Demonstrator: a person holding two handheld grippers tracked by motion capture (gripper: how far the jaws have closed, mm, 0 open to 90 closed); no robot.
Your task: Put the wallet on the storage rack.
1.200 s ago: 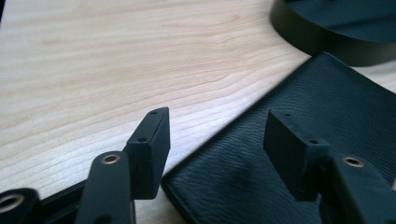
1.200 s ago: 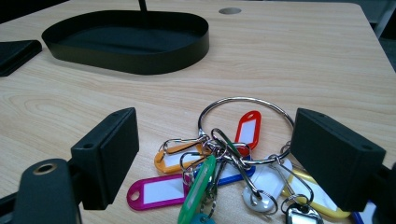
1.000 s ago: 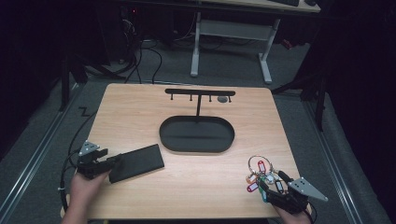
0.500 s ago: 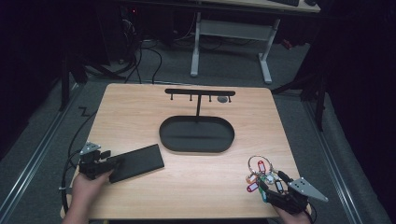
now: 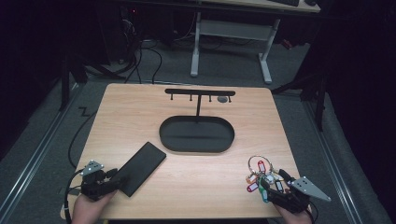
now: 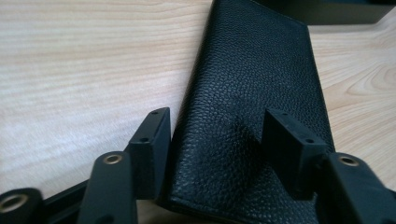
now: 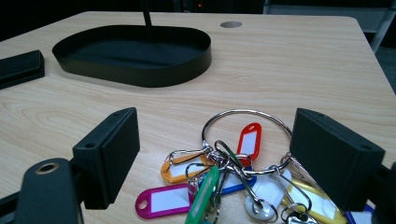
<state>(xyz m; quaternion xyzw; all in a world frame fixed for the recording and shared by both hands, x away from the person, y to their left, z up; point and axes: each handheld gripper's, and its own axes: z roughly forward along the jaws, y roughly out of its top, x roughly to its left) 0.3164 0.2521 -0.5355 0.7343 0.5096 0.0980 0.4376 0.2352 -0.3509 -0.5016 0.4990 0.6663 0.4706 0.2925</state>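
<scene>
Closing in, the left gripper (image 6: pixel 212 135) has its jaws straddling the black wallet (image 6: pixel 252 107), not clamped; the key bunch (image 7: pixel 233 172) is bracketed by the wide-open right gripper (image 7: pixel 212 154).

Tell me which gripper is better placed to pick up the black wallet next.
Left. The left gripper already straddles the near end of the black wallet, its jaws having just been closing around it. The right gripper stands open over the key ring at the table's opposite corner.

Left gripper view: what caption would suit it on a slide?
Left gripper closing its jaws around a black wallet lying on the table.
</scene>
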